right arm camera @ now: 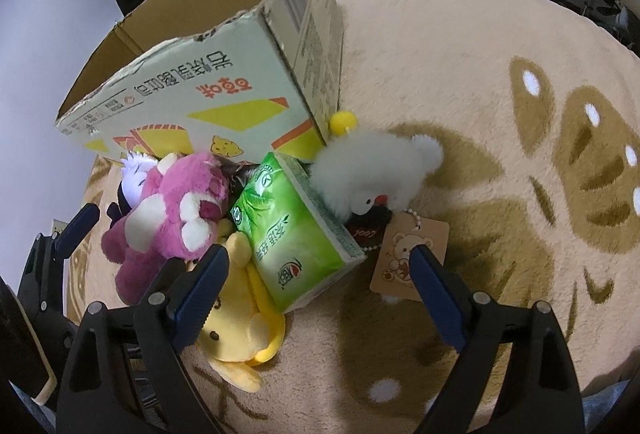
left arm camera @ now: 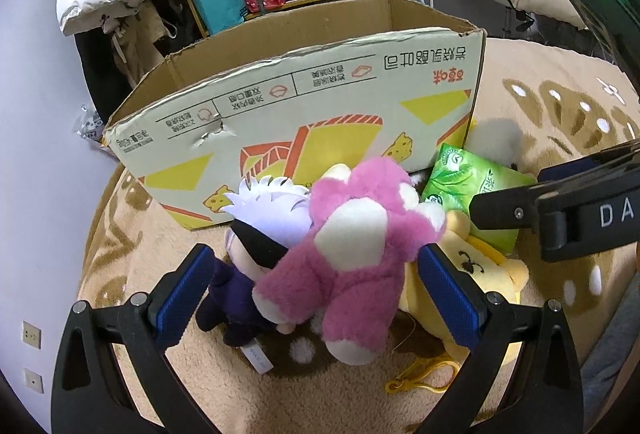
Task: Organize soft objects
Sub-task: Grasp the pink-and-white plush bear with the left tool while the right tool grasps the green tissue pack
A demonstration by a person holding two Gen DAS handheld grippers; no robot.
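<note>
Soft items heaped on beige rug [right arm camera: 460,46] before open cardboard box [left arm camera: 304,106].
Left gripper [left arm camera: 316,282]: jaws spread, straddling pink plush bear [left arm camera: 344,258]; purple-clad doll [left arm camera: 248,274] by its left finger, yellow plush [left arm camera: 476,266] behind its right. Right gripper [right arm camera: 320,262]: jaws spread, green tissue pack [right arm camera: 288,230] between them, untouched; white bird plush [right arm camera: 372,170] just beyond.

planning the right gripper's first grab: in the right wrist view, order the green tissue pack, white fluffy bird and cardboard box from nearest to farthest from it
From the right gripper:
1. green tissue pack, between the open fingers.
2. white fluffy bird, just beyond the pack, right of it.
3. cardboard box, behind both, upper left.
</note>
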